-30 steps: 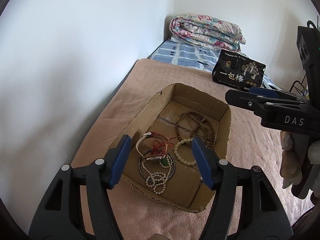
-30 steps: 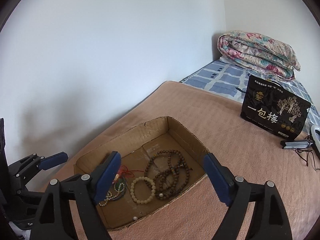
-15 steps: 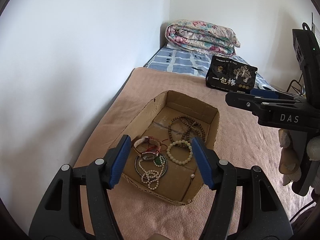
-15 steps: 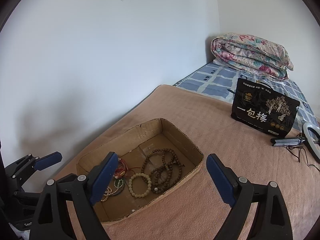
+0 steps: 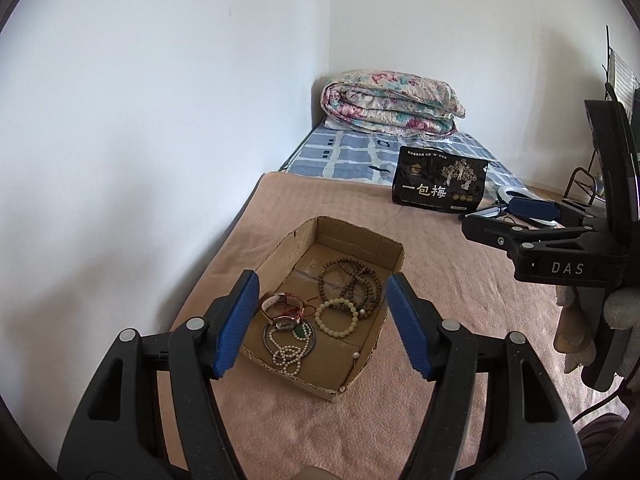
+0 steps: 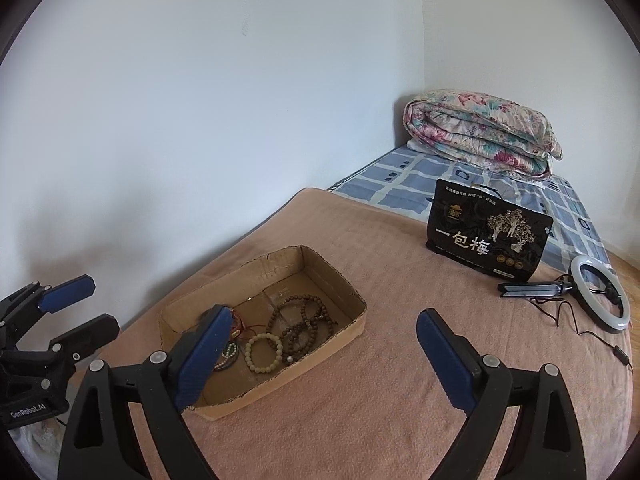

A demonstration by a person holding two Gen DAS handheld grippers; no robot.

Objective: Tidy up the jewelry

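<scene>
My left tongs [image 5: 322, 324] are opening, nothing between them; my right tongs [image 6: 320, 354] are opening too, bare. All the jewelry sits in the cardboard box [image 6: 336, 276] on the bed [image 6: 400, 400]. Sorting seems finished; next I'd probably just withdraw.

A brown cardboard tray [image 5: 280, 256] of dark brown prayer beads [image 5: 352, 282], a cream bead bracelet [image 5: 337, 317] and white pearls [image 5: 286, 354] on a salmon-pink blanket [image 6: 400, 400]; beyond, a pink-and-teal floral quilt [image 6: 480, 136], blue-and-white checked sheet [image 6: 404, 184] and black gold-printed pouch [image 6: 488, 240].
</scene>
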